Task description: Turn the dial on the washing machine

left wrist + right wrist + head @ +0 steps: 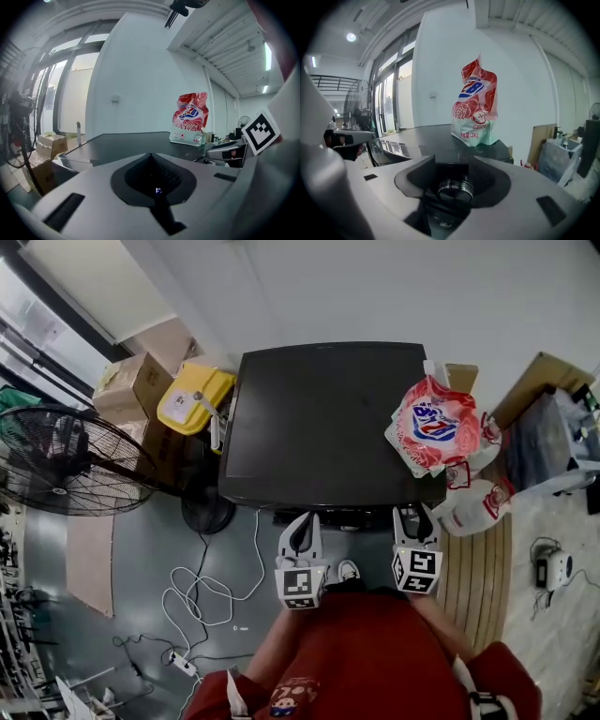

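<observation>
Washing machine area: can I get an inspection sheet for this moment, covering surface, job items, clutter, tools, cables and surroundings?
Surface: washing machine top, dark and glossy.
Job's things: dial, at the front, in the gap between the right tool's jaws.
Clutter: red detergent bag, standing at the top's right edge.
Tools: left tool shut, empty; right tool open, not gripping.
Cables: white cable, trailing in loops from the machine's front.
Surroundings: floor fan, cardboard boxes, yellow container on the left.

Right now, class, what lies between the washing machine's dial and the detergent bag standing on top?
Only the machine's bare dark lid. The right gripper view shows nothing on it between the dial and the detergent bag.
</observation>
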